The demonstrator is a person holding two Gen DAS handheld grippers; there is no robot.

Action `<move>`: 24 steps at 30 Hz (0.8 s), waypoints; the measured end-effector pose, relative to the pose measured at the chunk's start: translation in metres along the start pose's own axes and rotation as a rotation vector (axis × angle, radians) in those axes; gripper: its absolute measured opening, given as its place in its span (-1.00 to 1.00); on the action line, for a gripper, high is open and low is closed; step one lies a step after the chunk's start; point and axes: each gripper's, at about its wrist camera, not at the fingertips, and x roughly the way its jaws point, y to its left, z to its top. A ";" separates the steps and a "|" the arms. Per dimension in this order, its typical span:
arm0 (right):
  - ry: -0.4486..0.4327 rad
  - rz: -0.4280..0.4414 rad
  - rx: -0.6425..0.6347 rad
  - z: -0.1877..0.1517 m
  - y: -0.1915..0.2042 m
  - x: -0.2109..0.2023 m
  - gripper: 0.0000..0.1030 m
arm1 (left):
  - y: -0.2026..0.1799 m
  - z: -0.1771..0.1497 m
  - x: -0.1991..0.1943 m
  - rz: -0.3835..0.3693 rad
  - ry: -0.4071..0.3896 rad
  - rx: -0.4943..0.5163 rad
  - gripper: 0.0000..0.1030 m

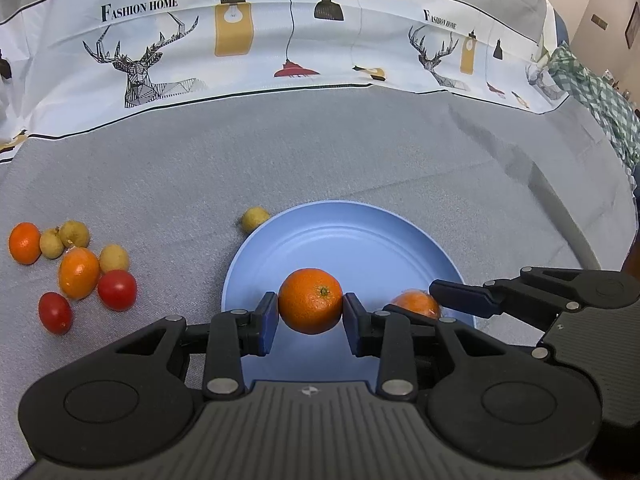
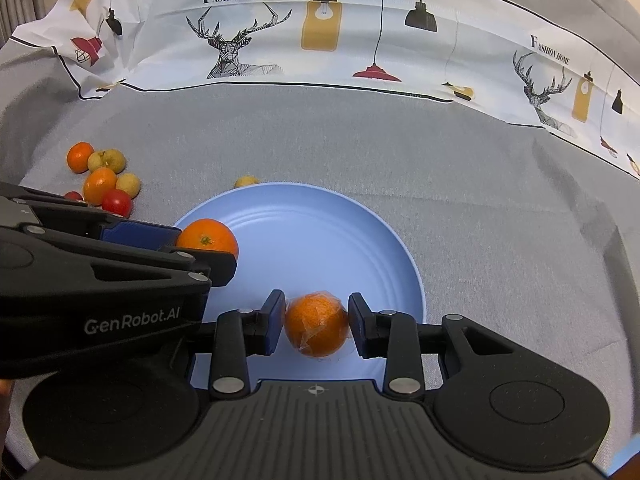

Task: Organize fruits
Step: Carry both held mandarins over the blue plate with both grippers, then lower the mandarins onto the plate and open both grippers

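My left gripper (image 1: 310,312) is shut on an orange (image 1: 310,301) over the near part of a blue plate (image 1: 360,236). My right gripper (image 2: 317,322) is shut on a plastic-wrapped orange (image 2: 317,326) over the plate's (image 2: 320,232) near right part. Each gripper shows in the other's view, the right gripper (image 1: 440,300) with its orange (image 1: 416,304) and the left gripper (image 2: 200,246) with its orange (image 2: 208,240). Loose fruit lies left of the plate: oranges (image 1: 79,273), red tomatoes (image 1: 117,290) and small yellow-green fruits (image 1: 114,258).
One yellow-green fruit (image 1: 255,219) lies against the plate's far left rim. A grey cloth (image 1: 360,152) covers the table, with a printed white cloth (image 1: 280,40) along the back. A green checked cloth (image 1: 592,96) lies at the far right.
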 end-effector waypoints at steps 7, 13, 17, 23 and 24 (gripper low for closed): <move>0.007 -0.007 0.005 0.000 0.000 0.000 -0.29 | 0.000 -0.001 0.000 -0.002 -0.001 0.003 -0.25; -0.024 -0.025 0.003 0.002 0.000 -0.007 -0.09 | 0.001 0.000 -0.005 0.001 -0.028 -0.010 -0.19; -0.032 -0.032 0.007 0.003 -0.002 -0.009 -0.09 | 0.002 0.001 -0.009 0.005 -0.043 -0.017 -0.19; -0.050 -0.045 0.009 0.004 -0.003 -0.013 -0.09 | 0.002 0.002 -0.013 0.005 -0.060 -0.020 -0.19; -0.051 -0.047 0.009 0.004 -0.003 -0.014 -0.09 | 0.002 0.002 -0.014 0.003 -0.061 -0.019 -0.20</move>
